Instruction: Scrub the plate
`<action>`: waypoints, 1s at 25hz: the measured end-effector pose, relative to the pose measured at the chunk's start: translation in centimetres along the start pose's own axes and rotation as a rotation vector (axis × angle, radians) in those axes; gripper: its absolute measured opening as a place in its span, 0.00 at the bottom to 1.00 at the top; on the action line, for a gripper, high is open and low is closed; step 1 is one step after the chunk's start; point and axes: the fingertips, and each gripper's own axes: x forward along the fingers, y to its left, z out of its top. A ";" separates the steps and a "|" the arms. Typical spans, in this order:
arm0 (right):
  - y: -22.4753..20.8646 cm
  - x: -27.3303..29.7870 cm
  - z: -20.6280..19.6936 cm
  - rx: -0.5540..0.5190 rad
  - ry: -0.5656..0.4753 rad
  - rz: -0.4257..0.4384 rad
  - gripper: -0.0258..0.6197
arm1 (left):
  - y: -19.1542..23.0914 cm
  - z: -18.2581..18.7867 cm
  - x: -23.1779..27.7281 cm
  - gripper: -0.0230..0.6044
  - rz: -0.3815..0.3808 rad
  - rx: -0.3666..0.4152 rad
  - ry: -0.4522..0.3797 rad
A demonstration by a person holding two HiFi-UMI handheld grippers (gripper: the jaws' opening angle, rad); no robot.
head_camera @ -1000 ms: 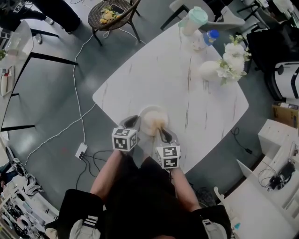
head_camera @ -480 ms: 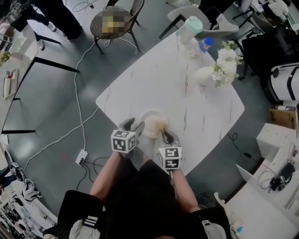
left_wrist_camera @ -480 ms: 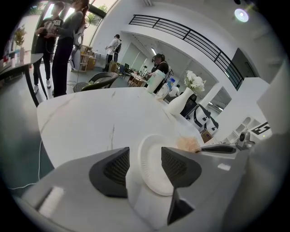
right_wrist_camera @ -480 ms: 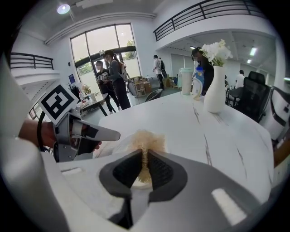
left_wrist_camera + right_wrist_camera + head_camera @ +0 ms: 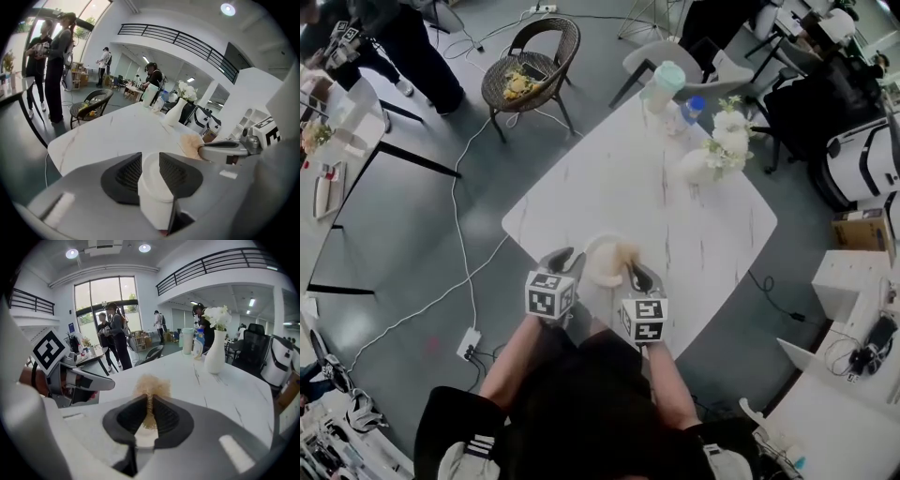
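The white marble-veined worktop [image 5: 675,187] fills the middle of the head view, with a white vase of flowers [image 5: 705,161] near its far corner. At the near edge, just in front of the person, is the white plate [image 5: 598,262]. The left tongs [image 5: 562,259] have just been closing, and the plate's rim sits between their 2 ribbed pads [image 5: 129,172], which touch it on both sides. Just to the right, the right tongs [image 5: 636,274] are pinched tight on a tan fibrous scrubber [image 5: 151,387], whose tuft sticks out past the tips over the plate.
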 end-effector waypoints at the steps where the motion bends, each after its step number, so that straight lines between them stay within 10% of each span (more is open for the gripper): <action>1: 0.1 -0.3 0.5 0.000 -0.016 -0.010 0.10 | -0.2 0.5 -0.4 0.23 -0.006 0.022 -0.008; 25: 4.7 -11.7 8.8 -0.024 -0.353 -0.215 0.10 | -3.5 10.0 -12.8 0.05 -0.075 0.293 -0.306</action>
